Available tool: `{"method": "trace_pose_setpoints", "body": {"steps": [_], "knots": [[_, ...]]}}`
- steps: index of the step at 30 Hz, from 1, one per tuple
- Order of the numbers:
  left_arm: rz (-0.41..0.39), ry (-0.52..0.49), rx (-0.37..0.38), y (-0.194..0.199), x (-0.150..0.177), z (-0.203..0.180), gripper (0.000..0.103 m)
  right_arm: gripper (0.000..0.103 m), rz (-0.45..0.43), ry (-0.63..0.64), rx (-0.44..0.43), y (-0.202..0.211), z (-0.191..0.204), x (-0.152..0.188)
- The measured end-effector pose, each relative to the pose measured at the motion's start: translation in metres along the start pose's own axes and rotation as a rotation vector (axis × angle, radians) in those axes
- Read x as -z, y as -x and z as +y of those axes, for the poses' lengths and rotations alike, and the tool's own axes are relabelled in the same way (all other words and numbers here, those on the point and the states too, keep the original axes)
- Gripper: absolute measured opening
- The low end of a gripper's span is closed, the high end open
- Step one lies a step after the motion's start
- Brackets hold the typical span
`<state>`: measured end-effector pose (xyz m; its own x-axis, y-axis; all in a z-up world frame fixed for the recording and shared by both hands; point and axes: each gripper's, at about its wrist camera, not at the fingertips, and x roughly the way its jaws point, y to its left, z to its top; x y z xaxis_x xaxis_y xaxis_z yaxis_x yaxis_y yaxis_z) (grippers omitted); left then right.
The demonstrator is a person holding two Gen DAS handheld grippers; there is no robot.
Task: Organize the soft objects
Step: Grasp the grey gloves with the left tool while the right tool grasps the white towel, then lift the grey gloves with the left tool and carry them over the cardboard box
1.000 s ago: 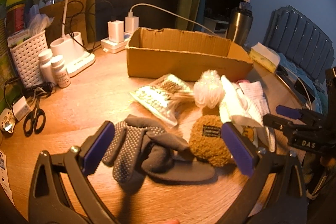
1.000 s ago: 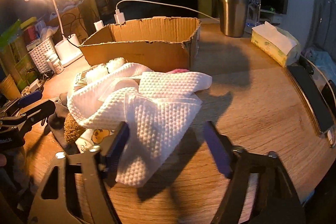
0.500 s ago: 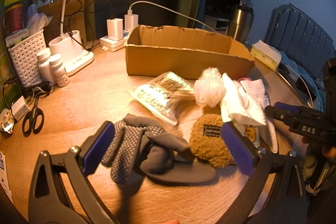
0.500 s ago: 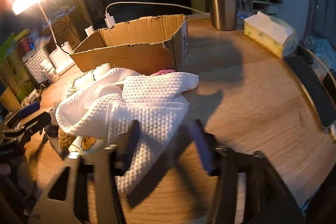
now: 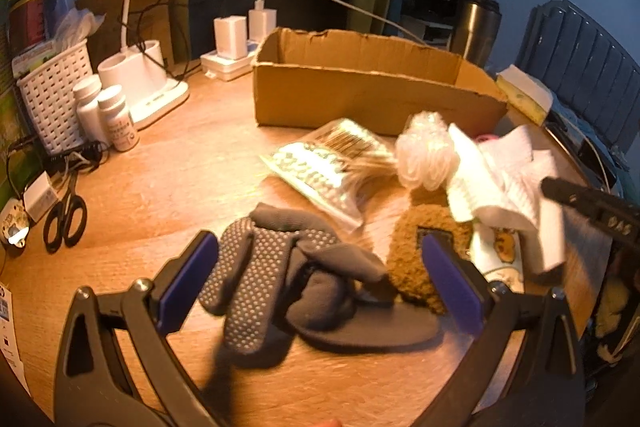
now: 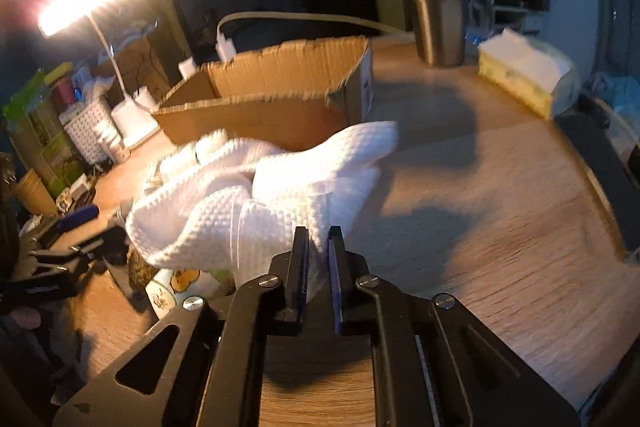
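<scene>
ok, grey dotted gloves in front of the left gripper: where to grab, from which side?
Take the grey gloves at the bunched cuff mound in the middle, where both overlap and stand thickest, so one pinch likely catches the pair. Come from above and the near side with the open left gripper, already straddling them; the flat dotted fingers offer little to pinch.

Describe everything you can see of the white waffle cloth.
The white waffle cloth looks like soft woven cotton with a small square texture. It is crumpled and folded. The right tongs are shut on its near edge. It drapes over other items on the wooden table, just before the cardboard box.
</scene>
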<state>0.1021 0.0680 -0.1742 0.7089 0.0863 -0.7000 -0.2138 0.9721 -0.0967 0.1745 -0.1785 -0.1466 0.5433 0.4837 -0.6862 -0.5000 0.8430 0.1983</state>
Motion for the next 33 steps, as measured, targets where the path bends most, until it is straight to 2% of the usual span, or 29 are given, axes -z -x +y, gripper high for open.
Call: {"method": "trace_pose_setpoints", "body": {"steps": [3,7,11,15,19,23,33], "knots": [[0.009,0.004,-0.018,-0.004,-0.002,0.005,0.102,0.011,-0.041,-0.009,-0.003,0.013,-0.006,-0.005],[0.060,0.015,0.004,-0.015,-0.003,0.007,0.100,0.011,-0.092,-0.019,0.025,0.026,-0.013,-0.009],[0.112,0.016,0.024,-0.024,-0.002,0.007,0.070,0.011,-0.114,-0.030,0.046,0.034,-0.020,-0.010],[0.111,0.010,0.016,-0.023,-0.002,0.007,0.059,0.010,-0.152,-0.032,0.054,0.046,-0.024,-0.012],[0.108,0.019,0.030,-0.020,-0.001,0.010,0.041,0.007,-0.183,-0.014,0.066,0.055,-0.022,-0.016],[0.095,0.022,0.047,-0.014,0.001,0.010,0.036,0.005,-0.191,-0.001,0.069,0.059,-0.019,-0.016],[0.007,0.034,0.078,0.018,-0.012,0.014,0.035,0.005,-0.234,0.046,0.067,0.076,-0.004,-0.025]]}}
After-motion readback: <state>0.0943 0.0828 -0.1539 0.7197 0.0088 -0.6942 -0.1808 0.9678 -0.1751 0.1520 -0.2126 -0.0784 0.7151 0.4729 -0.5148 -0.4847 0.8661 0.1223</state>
